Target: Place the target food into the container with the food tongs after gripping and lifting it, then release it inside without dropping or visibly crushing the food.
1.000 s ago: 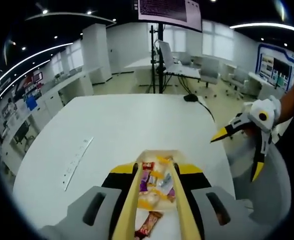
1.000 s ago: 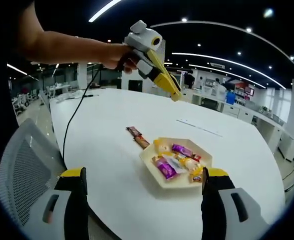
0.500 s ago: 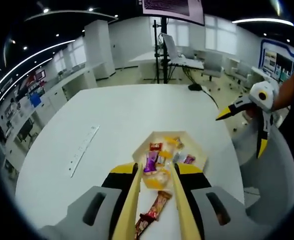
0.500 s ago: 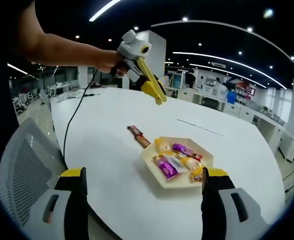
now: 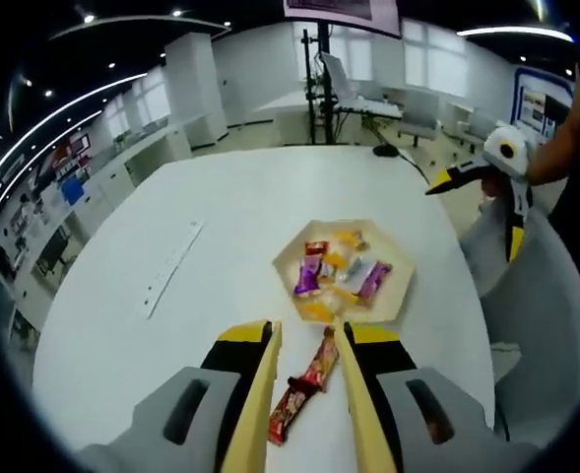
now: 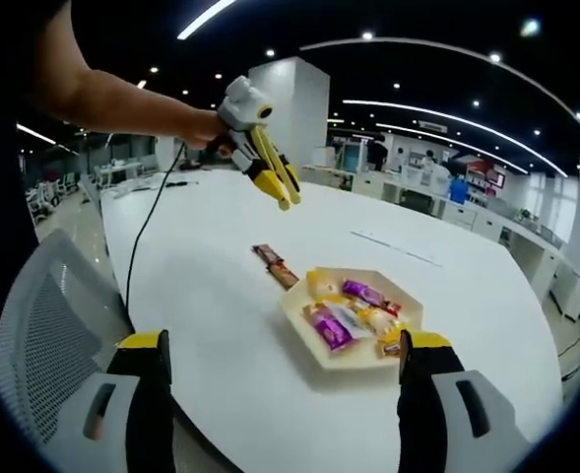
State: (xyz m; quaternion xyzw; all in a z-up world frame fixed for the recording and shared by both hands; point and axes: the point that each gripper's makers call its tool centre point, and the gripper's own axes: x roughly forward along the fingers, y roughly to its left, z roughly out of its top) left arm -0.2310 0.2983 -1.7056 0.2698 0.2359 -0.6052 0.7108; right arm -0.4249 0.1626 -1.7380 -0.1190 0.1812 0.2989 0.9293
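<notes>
**Operator:** Since the tray is already loaded, what am I after?

**Coach:** Start with the white table (image 5: 211, 217). It's broad, and you have open surface on every side of the work. The hexagonal tray (image 5: 288, 258) sits on it with several wrapped snacks inside. I judge your target to be the wrapped bar (image 5: 306, 382), because it lies on the table just beside the tray's near edge and outside it.

**Operator:** And my tools?

**Coach:** Your left gripper (image 5: 306, 330) hangs well above the table. Its tongs (image 5: 262, 384) are parted with nothing between them, and in the left gripper view the bar lines up in their gap. Your right gripper (image 6: 285, 340) is spread wide and empty, low at the table's edge by the mesh chair (image 6: 43, 335). Leave it there.

**Operator:** How do I take the bar cleanly?

**Coach:** Come straight down with the blades parted. The bar lies slightly askew to them, so roll your wrist until they straddle its narrow width near the middle. Close only until the wrapper stops slipping. Lift level, cross the rim, lower among the snacks, then let go.
</notes>
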